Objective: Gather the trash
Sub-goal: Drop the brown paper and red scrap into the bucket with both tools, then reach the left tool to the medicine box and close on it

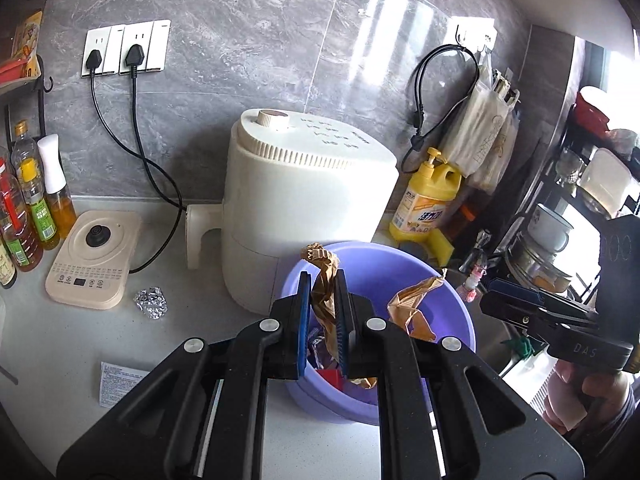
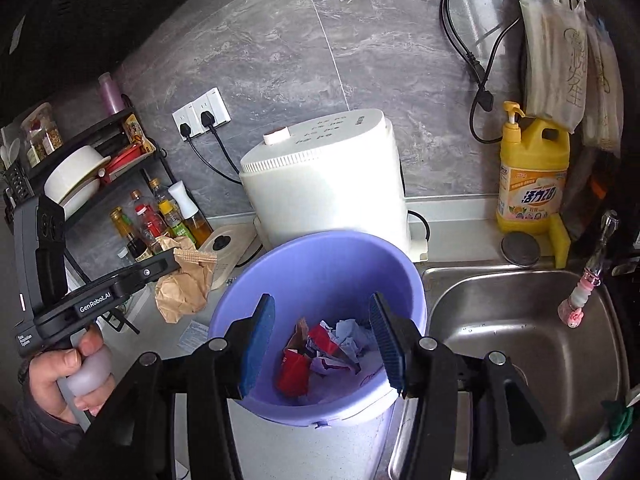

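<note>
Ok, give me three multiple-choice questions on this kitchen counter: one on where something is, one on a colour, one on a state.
1. Where is the foil ball?
A. in the sink
B. on the counter by the kettle base
C. in the bin

2. What colour is the bin?
A. purple
B. green
C. black

3. What is the left gripper doing?
A. hanging open and empty
B. clamping a bottle
C. clamping crumpled brown paper

Answers: 1 B, the foil lies beside the base. 2 A, its wall is lilac. 3 C, the paper sticks up between its closed jaws.
</note>
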### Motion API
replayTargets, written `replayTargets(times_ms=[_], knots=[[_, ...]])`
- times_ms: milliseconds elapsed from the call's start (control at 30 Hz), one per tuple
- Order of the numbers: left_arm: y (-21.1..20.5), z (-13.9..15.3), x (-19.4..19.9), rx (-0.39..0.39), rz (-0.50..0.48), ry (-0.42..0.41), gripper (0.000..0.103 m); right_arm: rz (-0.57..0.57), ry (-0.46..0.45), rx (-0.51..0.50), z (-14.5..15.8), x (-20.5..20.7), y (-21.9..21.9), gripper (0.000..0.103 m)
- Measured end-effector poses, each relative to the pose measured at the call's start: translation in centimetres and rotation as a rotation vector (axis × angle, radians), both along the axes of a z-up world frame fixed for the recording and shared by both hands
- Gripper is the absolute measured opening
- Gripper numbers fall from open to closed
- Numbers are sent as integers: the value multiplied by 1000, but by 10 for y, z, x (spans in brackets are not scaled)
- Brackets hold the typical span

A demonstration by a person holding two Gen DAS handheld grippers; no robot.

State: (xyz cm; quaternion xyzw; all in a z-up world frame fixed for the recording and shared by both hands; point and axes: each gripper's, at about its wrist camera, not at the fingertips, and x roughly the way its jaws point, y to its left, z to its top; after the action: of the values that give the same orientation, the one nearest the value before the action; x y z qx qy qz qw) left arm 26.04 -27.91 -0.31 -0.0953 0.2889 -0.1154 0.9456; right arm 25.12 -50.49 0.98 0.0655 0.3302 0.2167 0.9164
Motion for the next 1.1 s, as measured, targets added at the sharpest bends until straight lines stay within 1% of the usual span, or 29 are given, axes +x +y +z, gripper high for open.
replayTargets(times_ms=[100, 133, 167, 233, 267, 367, 467, 533, 600, 733, 833, 867, 1100], knots=[[-14, 4, 4, 2, -8, -5, 12, -12, -9, 12, 4, -3, -12, 50], [-17, 6, 4, -2, -6, -16, 15, -15, -11, 14, 5, -4, -16, 50], [-20, 7, 4, -13, -10, -22, 19, -19, -11, 16, 5, -4, -19, 50], [-21, 9, 4, -38, -12, -33, 63, -24, -10, 17, 5, -4, -25, 50], [-20, 10, 2, -48, -4, -43, 66, -25, -8, 17, 5, -4, -26, 51], [-17, 8, 2, -50, 2, -24, 67, -12, -5, 22, 5, -4, -27, 51], [-7, 5, -1, -43, 34, -16, 79, 2, -1, 21, 4, -3, -20, 52], [3, 5, -4, -30, 59, -20, 90, 15, 2, 20, 3, 0, -12, 52], [14, 4, -9, -14, 87, -28, 96, 31, 0, 19, 3, 1, -2, 53], [41, 0, -14, -6, 152, -13, 97, 61, 9, 12, 1, 7, 22, 57], [62, -5, -19, -8, 187, -4, 97, 70, 2, 7, -1, 8, 39, 69], [68, -6, -22, -6, 198, -1, 97, 77, 2, 4, -1, 7, 46, 71], [109, -17, -37, -6, 258, 19, 97, 133, 11, -5, -3, 12, 89, 75]])
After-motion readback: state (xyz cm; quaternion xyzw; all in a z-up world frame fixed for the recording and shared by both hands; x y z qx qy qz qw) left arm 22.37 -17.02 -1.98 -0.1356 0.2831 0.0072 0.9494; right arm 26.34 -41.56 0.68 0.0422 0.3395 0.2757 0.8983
